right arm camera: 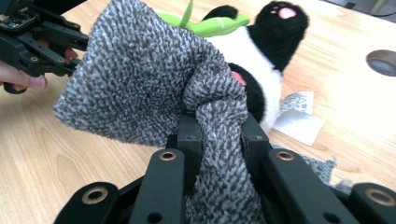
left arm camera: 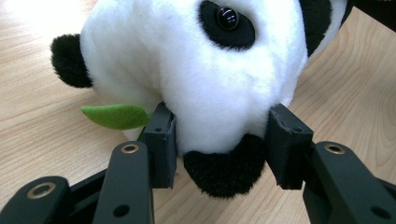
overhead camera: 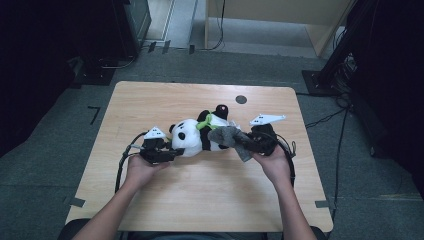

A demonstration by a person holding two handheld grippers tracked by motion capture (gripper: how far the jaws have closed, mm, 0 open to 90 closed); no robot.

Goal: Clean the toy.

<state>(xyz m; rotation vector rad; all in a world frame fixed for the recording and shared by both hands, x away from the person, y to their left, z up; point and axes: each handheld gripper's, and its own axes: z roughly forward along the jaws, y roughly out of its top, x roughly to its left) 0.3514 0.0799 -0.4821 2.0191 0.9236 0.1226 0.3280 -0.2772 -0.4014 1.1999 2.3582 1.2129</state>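
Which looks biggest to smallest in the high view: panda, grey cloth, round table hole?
1. Plush panda, clearly the largest, lying across the table's middle.
2. Grey cloth, bunched in the right gripper, so part of it is hidden.
3. Round hole in the tabletop, smallest; it lies farther from the camera, though the gap is plain.

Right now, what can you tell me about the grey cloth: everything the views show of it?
The grey cloth is a nubby, speckled grey-and-white knit, soft and limp. The right gripper is shut on a bunched fold of it, so the rest fans out to one side, raised over the wooden table. In the high view it sits against the plush panda, over its lower body, with a tail hanging below the jaws.
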